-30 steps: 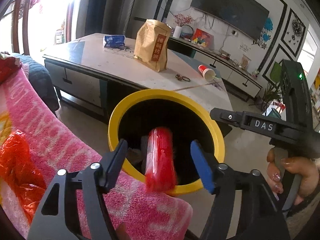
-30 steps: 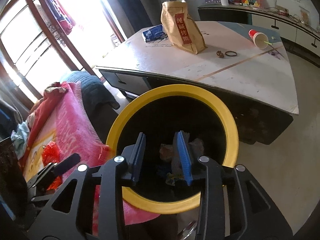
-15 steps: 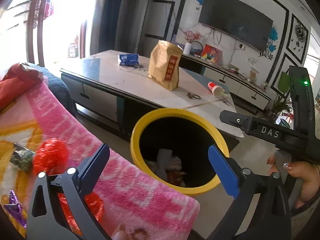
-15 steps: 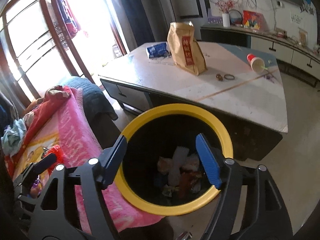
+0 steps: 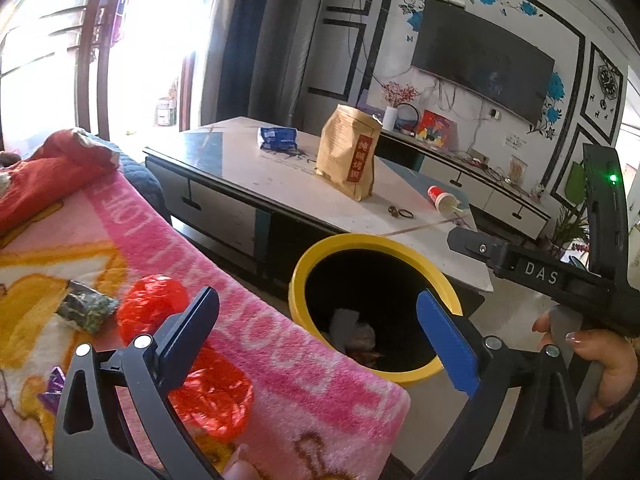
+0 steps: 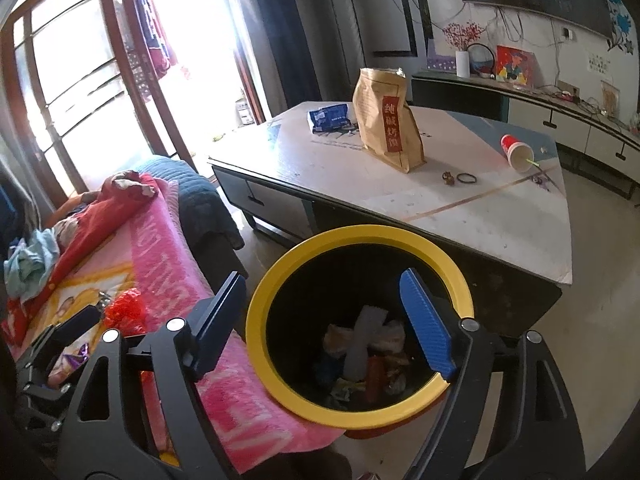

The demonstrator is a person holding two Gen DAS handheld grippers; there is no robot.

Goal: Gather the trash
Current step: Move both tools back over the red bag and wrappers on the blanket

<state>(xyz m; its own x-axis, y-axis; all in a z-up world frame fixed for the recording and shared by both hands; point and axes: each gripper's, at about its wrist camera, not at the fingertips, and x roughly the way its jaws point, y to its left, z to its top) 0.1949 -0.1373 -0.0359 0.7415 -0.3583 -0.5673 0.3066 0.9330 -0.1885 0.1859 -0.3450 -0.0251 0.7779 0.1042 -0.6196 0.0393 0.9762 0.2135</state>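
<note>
Both black two-finger grippers hung tilted downward above the round yellow-rimmed black trash bin [image 6: 460, 280]: the left gripper [image 5: 316, 332] spread wide and empty over the bin's near rim, the right gripper [image 6: 324, 316] with jaws opening and nothing between them over its mouth. Inside the bin lay crumpled white, red and mixed wrappers [image 6: 364, 352]. Beside the bin, crinkled red plastic trash [image 5: 154, 308] and a dark green wrapper [image 5: 86, 310] rested on the pink fleece blanket [image 5: 320, 392].

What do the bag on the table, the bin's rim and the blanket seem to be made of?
Bag: probably kraft paper, matte tan, creased, with a torn top.
Bin rim: likely plastic, smooth yellow with a soft sheen.
Blanket: fleece-like fabric, fuzzy pink pile, draped over an edge.
</note>
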